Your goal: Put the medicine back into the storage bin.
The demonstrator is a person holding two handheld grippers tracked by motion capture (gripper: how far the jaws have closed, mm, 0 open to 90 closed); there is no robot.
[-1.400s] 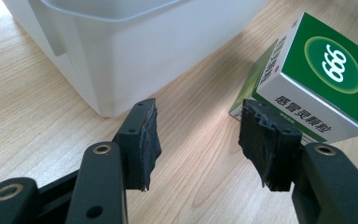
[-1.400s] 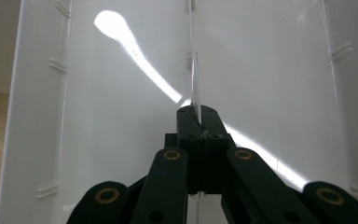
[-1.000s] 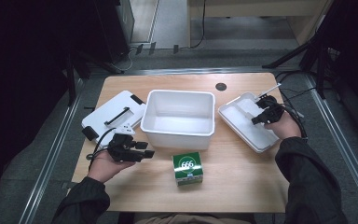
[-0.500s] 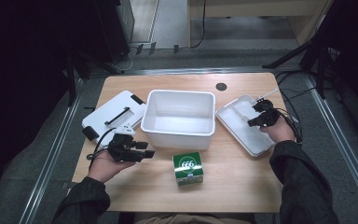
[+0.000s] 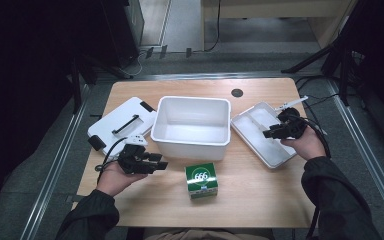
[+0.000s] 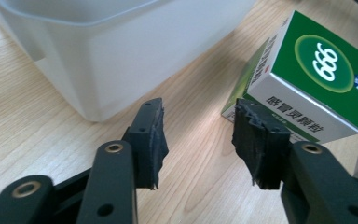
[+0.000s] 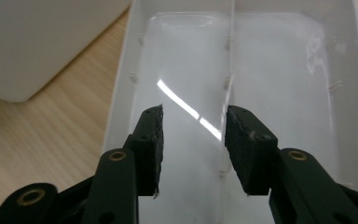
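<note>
A green box marked 666 stands on the wooden table in front of a white bin. My left gripper lies low to the box's left, pointing at it. Its jaws have just been closing but stand open with only bare table between them, and the box is just past the right jaw's tip. My right gripper hovers over a shallow white tray to the right of the bin. Its jaws have just been opening and hold nothing.
A white lid with a black handle lies left of the bin. A round black hole sits in the tabletop behind the bin. Metal rails run along the floor on both sides of the table.
The right gripper's jaws have parted above the tray, and that hand has shifted slightly left and nearer. The left gripper's jaws have narrowed a little, with the hand staying in place.
</note>
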